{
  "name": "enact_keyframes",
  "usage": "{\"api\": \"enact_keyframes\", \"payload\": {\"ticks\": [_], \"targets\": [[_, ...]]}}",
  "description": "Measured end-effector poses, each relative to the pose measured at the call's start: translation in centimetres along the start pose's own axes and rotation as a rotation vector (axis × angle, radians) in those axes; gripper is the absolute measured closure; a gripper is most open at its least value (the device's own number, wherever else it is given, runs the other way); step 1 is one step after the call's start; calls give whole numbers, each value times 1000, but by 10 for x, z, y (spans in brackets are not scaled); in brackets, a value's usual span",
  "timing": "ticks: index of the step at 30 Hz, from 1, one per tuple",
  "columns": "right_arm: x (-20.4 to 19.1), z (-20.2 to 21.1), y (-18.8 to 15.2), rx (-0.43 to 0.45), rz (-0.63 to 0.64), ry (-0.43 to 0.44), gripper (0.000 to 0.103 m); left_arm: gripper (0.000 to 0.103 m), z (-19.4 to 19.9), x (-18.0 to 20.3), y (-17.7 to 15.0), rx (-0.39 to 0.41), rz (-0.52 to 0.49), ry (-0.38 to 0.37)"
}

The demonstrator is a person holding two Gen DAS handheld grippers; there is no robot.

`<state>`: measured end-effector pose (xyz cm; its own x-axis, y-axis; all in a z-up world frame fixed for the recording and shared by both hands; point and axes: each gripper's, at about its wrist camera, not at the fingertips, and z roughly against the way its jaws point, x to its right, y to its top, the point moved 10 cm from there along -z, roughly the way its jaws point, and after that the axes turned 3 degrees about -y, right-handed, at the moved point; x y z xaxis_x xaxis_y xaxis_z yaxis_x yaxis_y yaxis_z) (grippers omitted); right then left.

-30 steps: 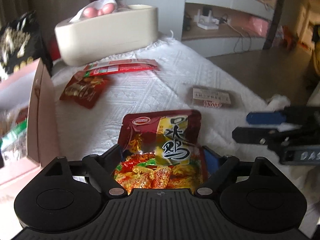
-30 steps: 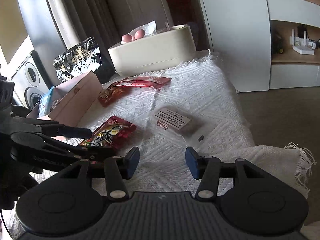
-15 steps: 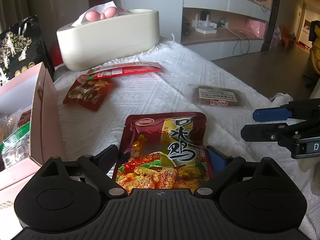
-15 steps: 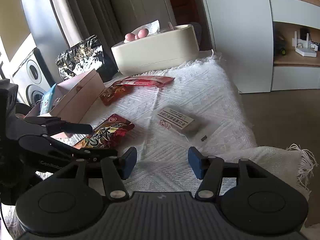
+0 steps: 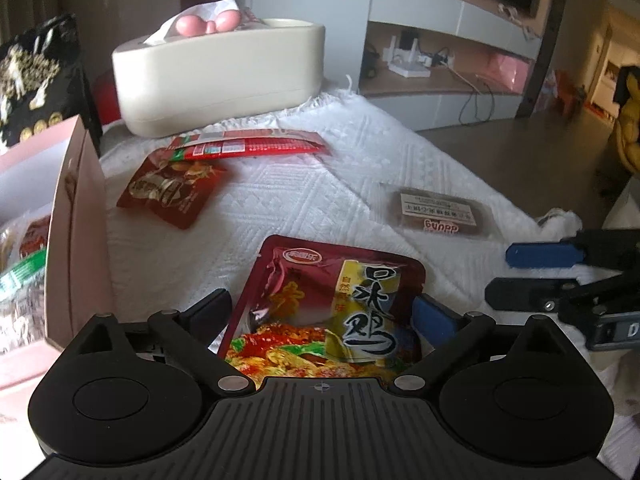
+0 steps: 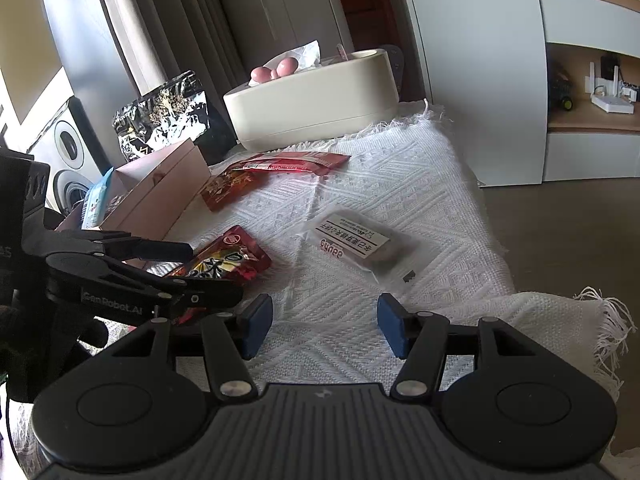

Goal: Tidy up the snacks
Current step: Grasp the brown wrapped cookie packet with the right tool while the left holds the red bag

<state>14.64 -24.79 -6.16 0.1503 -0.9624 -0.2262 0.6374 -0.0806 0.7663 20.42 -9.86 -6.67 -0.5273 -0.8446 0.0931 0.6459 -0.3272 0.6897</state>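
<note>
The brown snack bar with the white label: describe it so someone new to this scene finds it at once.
Start at the cream tissue box at the far end of the white woven cloth. Come toward the camera past the red packets; the brown snack bar lies alone on the right side, ahead of the right gripper. It is the only clear-wrapped brown block with a white printed label; its neighbours are glossy red pouches.

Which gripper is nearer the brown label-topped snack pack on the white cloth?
Right. The right gripper, open and empty, points at the brown label-topped snack pack just ahead. The left gripper straddles the maroon chicken snack pouch, farther off.
</note>
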Motion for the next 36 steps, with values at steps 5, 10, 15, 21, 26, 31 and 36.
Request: {"api": "enact_keyframes", "payload": {"ticks": [5,10,15,21,26,31,36], "targets": [[1,0,0,2,-6,8,44,3,-1,1,-2,-11,-33,6],[1,0,0,3,-11,19,42,3,3,4,-7,-34,-69,-9],[-1,-1,-1,0,-3,33,36,3,5,6,-8,-50,-74,-5],[-12,-5,-2,-25,68,36,23,8,9,6,-9,-43,-78,-20],[-10,-4,-2,-23,41,70,22,20,22,10,-6,-18,-78,-52],[-7,-4,0,-24,4,103,20,22,25,13,-11,-13,-104,-34],[-13,-5,-2,-41,66,82,20,23,35,14,-12,-5,-85,-43]]}}
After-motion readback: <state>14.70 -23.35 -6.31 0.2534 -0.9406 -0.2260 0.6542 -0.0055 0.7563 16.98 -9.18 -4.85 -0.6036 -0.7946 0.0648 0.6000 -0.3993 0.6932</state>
